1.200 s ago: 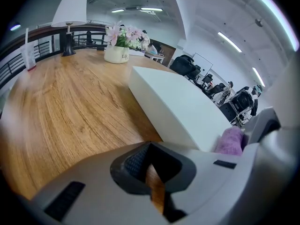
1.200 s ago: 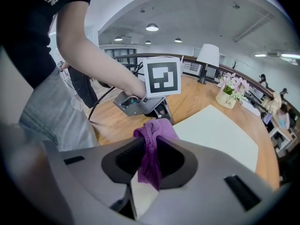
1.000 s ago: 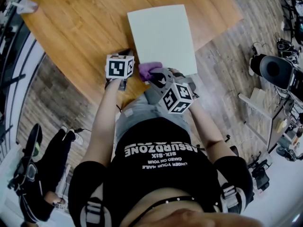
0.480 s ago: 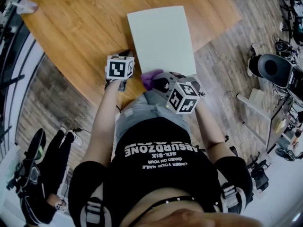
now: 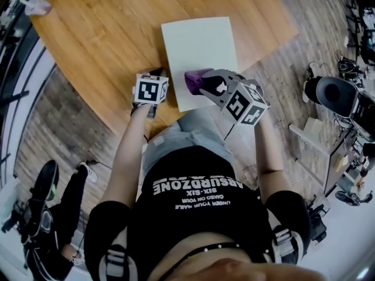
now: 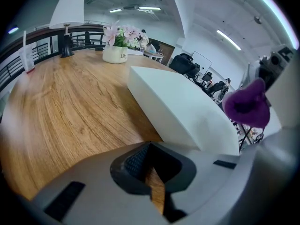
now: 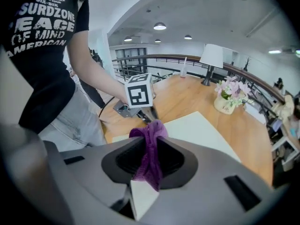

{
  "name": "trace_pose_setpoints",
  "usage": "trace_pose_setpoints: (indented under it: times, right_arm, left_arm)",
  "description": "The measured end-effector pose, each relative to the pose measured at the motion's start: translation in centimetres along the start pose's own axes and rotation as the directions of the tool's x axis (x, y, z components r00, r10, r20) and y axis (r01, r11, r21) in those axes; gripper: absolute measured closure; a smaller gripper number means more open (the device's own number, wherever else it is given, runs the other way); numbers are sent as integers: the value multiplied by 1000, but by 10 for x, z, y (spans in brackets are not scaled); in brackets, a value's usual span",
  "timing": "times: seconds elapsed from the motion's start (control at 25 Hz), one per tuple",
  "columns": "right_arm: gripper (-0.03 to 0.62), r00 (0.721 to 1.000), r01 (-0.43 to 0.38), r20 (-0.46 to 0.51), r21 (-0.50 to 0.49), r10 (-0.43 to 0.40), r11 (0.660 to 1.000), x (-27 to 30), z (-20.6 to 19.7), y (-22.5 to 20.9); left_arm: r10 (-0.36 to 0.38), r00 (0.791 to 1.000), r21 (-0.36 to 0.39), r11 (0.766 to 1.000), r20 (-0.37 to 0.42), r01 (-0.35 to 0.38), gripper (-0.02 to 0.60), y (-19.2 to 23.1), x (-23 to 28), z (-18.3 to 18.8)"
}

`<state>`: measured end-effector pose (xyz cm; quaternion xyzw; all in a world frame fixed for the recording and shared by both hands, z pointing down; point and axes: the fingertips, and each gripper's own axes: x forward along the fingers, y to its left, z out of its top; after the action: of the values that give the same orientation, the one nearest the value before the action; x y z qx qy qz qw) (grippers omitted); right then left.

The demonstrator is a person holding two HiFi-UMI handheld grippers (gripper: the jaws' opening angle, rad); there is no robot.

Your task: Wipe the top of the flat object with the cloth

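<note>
The flat object is a white board [image 5: 199, 48] lying on the round wooden table [image 5: 99, 34]. My right gripper [image 5: 202, 82] is shut on a purple cloth [image 5: 193, 78], which rests over the board's near part. In the right gripper view the cloth [image 7: 149, 149] hangs bunched between the jaws, above the board [image 7: 197, 130]. My left gripper [image 5: 153, 75] is just left of the board's near corner, over bare wood. Its jaws stand together with nothing in them [image 6: 152, 172]. From there the board [image 6: 183, 107] and the cloth [image 6: 246, 107] lie to the right.
A white pot of pink flowers [image 6: 117, 53] and a white table lamp [image 6: 66, 13] stand at the table's far side. The table's curved edge runs close to my body. A dark office chair [image 5: 337, 86] stands on the floor at the right.
My right gripper has carried the purple cloth from the table edge forward onto the near part of the white board. The left gripper has hardly moved.
</note>
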<state>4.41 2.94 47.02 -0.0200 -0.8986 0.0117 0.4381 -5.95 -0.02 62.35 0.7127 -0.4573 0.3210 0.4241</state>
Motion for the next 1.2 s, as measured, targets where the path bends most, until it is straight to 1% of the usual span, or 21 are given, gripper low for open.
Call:
trace_pose_setpoints:
  times: [0.12, 0.2, 0.36, 0.44, 0.52, 0.6, 0.76, 0.88, 0.96, 1.04, 1.2]
  right_arm:
    - [500, 996, 86, -18, -40, -87, 995, -16, 2, -29]
    - [502, 989, 143, -34, -76, -146, 987, -11, 5, -55]
    - [502, 965, 250, -47, -154, -260, 956, 7, 19, -111]
    - [502, 950, 297, -44, -189, -310, 936, 10, 27, -132]
    - [502, 937, 325, -57, -221, -345, 919, 14, 32, -148]
    - [502, 929, 334, -76, -247, -361, 910, 21, 34, -161]
    - [501, 928, 326, -91, -272, -362, 905, 40, 32, -176]
    - [502, 919, 326, -118, -307, -376, 894, 55, 21, -181]
    - [501, 916, 309, -154, -321, -372, 895, 65, 8, -181]
    - [500, 919, 309, -154, -293, -363, 905, 75, -4, -178]
    - [502, 920, 368, -75, -184, -386, 912, 77, -6, -178]
  left_arm:
    - [1, 1000, 0, 1000, 0, -1, 568, -14, -8, 1]
    - [0, 1000, -1, 1000, 1, 0, 568, -12, -6, 2]
    - [-6, 1000, -9, 1000, -6, 6, 568, 1, 3, 5]
    - [-3, 1000, -9, 1000, -9, 3, 568, 1, 1, 5]
    - [-2, 1000, -7, 1000, -6, 2, 568, 1, -1, 6]
    - [-2, 1000, -7, 1000, -5, 2, 568, 2, -3, 6]
    - [-2, 1000, -9, 1000, -10, 2, 568, 2, -2, 5]
    - [-2, 1000, -8, 1000, -8, 2, 568, 2, -1, 6]
    - [-2, 1000, -8, 1000, -7, 2, 568, 2, -2, 5]
    - [-2, 1000, -8, 1000, -6, 2, 568, 2, -2, 5]
    - [-5, 1000, -9, 1000, -8, 5, 568, 3, -1, 6]
